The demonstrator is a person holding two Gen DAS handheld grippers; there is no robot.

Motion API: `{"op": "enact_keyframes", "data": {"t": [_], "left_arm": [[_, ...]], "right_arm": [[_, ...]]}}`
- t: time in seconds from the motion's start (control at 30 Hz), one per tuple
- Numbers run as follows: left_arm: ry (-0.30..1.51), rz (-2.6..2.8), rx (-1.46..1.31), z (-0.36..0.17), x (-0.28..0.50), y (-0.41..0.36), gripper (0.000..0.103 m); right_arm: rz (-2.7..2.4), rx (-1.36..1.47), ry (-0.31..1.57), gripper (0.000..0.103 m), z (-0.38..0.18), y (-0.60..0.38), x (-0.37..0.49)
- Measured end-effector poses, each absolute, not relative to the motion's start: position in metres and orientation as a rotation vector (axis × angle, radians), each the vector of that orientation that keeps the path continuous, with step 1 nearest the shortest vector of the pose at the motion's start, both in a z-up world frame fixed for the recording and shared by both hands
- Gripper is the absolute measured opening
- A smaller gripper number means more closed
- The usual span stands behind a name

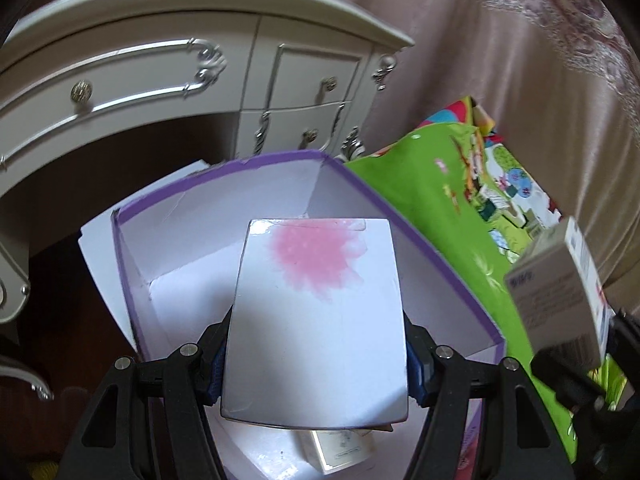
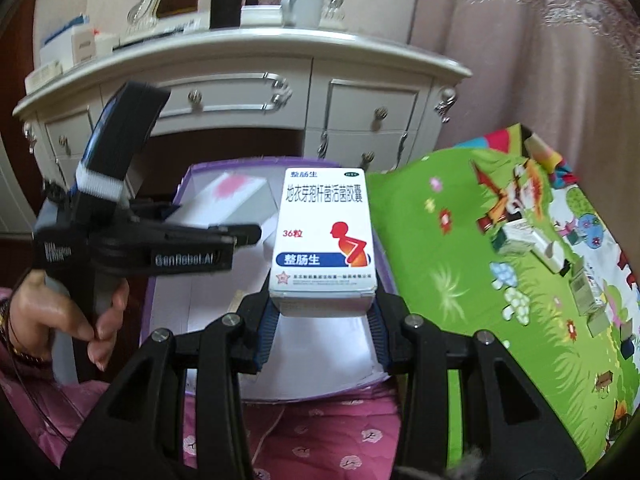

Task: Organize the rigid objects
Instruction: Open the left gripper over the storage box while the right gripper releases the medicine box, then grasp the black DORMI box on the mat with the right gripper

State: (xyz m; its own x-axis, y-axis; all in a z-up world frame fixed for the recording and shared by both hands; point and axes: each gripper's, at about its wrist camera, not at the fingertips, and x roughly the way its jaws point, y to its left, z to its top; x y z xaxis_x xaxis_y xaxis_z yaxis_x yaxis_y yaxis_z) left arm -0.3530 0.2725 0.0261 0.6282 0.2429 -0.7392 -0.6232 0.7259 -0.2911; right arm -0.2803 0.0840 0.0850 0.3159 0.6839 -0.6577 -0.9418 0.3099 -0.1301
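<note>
At far left, in the right wrist view, a person's hand (image 2: 76, 316) is seen around the handle of the left gripper (image 2: 256, 236), whose black body carries white lettering. Behind it, a cream dressing table (image 1: 168, 60) with silver-trimmed drawers is shown against a pink curtain (image 1: 500, 80). Below the table, an open purple-edged cardboard box (image 1: 400, 216) with a white interior is placed, its near side above a pink quilted fabric (image 2: 320, 432). The left gripper (image 1: 316, 360) is held over this box, its jaws pinching a white box with a pink flower print (image 1: 316, 300) by its two sides. Beneath it, a small pale carton (image 1: 344, 452) lies on the box floor. To the right, the right gripper (image 2: 324, 320) is shown with its jaws clamped on a white medicine box (image 2: 324, 236) printed in blue, with a red figure, held above the purple-edged box. At far right, a green cartoon play mat (image 2: 460, 240) bears several small cartons (image 2: 536, 240).
</note>
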Motion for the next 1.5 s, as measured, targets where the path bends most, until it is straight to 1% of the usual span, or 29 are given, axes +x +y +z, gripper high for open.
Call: {"op": "enact_keyframes", "data": {"t": [0.3, 0.37, 0.4, 0.43, 0.47, 0.5, 0.67, 0.8, 0.93, 1.03, 1.1, 1.27, 1.33, 1.4, 1.5], "left_arm": [[0.773, 0.589, -0.603, 0.016, -0.358, 0.285, 0.068], [0.790, 0.621, -0.599, 0.016, -0.358, 0.286, 0.074], [0.795, 0.640, -0.592, 0.017, -0.357, 0.287, 0.083], [0.795, 0.671, -0.577, 0.018, -0.358, 0.287, 0.086], [0.792, 0.705, -0.557, 0.021, -0.358, 0.286, 0.086], [0.792, 0.728, -0.540, 0.022, -0.358, 0.285, 0.086], [0.780, 0.739, -0.475, 0.035, -0.349, 0.270, 0.086], [0.768, 0.634, -0.363, 0.050, -0.323, 0.231, 0.087], [0.837, 0.344, -0.283, 0.049, -0.273, 0.167, 0.089], [0.909, 0.105, -0.213, 0.043, -0.221, 0.107, 0.089], [0.929, -0.030, -0.160, 0.037, -0.186, 0.064, 0.089], [1.012, -0.173, -0.057, 0.012, -0.111, -0.019, 0.089], [1.016, -0.197, -0.053, 0.005, -0.093, -0.043, 0.090], [0.986, -0.181, -0.012, 0.001, -0.079, -0.065, 0.093], [0.980, -0.167, -0.005, 0.000, -0.061, -0.082, 0.093]], "right_arm": [[1.172, -0.593, 0.569, 0.045, 0.067, 0.095, -0.284], [1.179, -0.572, 0.573, 0.046, 0.066, 0.094, -0.282], [1.179, -0.564, 0.580, 0.052, 0.065, 0.093, -0.278], [1.179, -0.555, 0.593, 0.058, 0.065, 0.093, -0.276], [1.177, -0.540, 0.603, 0.066, 0.065, 0.091, -0.273], [1.175, -0.517, 0.605, 0.069, 0.067, 0.087, -0.271], [1.114, -0.445, 0.583, 0.071, 0.083, 0.057, -0.260], [0.964, -0.388, 0.574, 0.081, 0.093, 0.013, -0.236], [0.759, -0.328, 0.621, 0.082, 0.084, -0.054, -0.199], [0.550, -0.266, 0.687, 0.082, 0.065, -0.122, -0.162], [0.399, -0.207, 0.765, 0.082, 0.048, -0.172, -0.133], [0.150, -0.002, 0.908, 0.082, 0.018, -0.281, -0.061], [0.091, 0.140, 0.953, 0.082, 0.011, -0.319, -0.032], [0.077, 0.278, 0.930, 0.085, 0.011, -0.343, -0.011], [0.027, 0.452, 0.923, 0.085, 0.013, -0.361, 0.027]]}}
